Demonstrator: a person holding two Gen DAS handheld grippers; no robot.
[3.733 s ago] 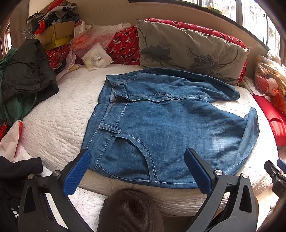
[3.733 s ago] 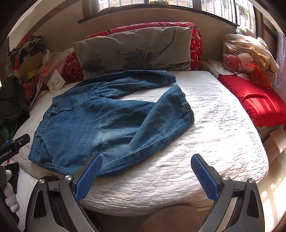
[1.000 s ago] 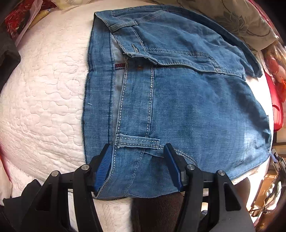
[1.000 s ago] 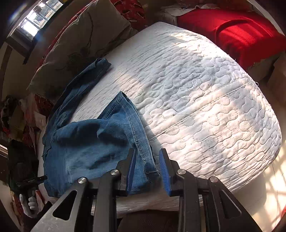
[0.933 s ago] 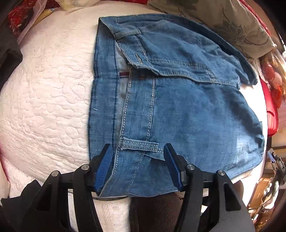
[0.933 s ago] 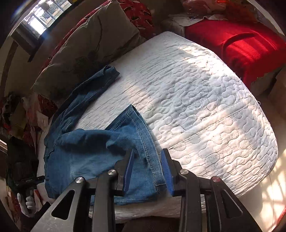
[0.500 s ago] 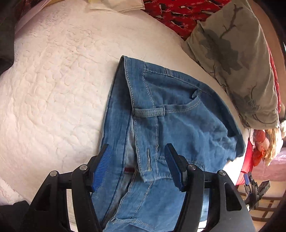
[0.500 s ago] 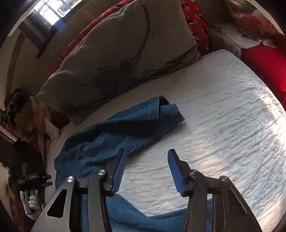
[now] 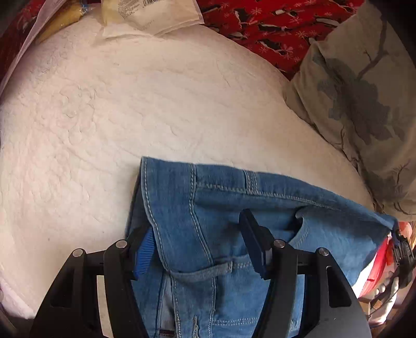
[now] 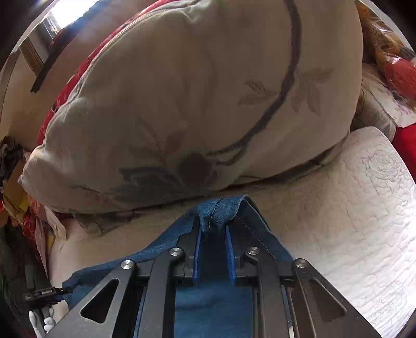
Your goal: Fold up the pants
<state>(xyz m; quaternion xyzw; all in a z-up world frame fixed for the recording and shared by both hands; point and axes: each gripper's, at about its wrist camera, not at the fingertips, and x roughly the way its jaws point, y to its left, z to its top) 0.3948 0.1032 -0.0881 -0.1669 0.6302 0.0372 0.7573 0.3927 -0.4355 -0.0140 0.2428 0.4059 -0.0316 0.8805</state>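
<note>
Blue denim pants (image 9: 234, 208) lie on a white quilted bed (image 9: 130, 104). In the left wrist view my left gripper (image 9: 197, 239) is open over the waistband corner, one finger (image 9: 144, 249) at the left edge of the denim and the other finger (image 9: 253, 239) on top of the fabric. In the right wrist view my right gripper (image 10: 213, 236) is shut on a bunched hem of the pants (image 10: 218, 210), close below the pillow. The rest of the pant leg runs back under the gripper.
A large beige floral pillow (image 10: 195, 104) lies along the far side, also in the left wrist view (image 9: 364, 104). A red patterned cushion (image 9: 260, 23) and plastic packets (image 9: 145, 13) sit behind the bed. Red bedding (image 10: 405, 145) lies at the right.
Both grippers moved forward over the pants toward the pillow. My right gripper has closed on the leg hem. My left gripper now straddles the waistband corner, still open.
</note>
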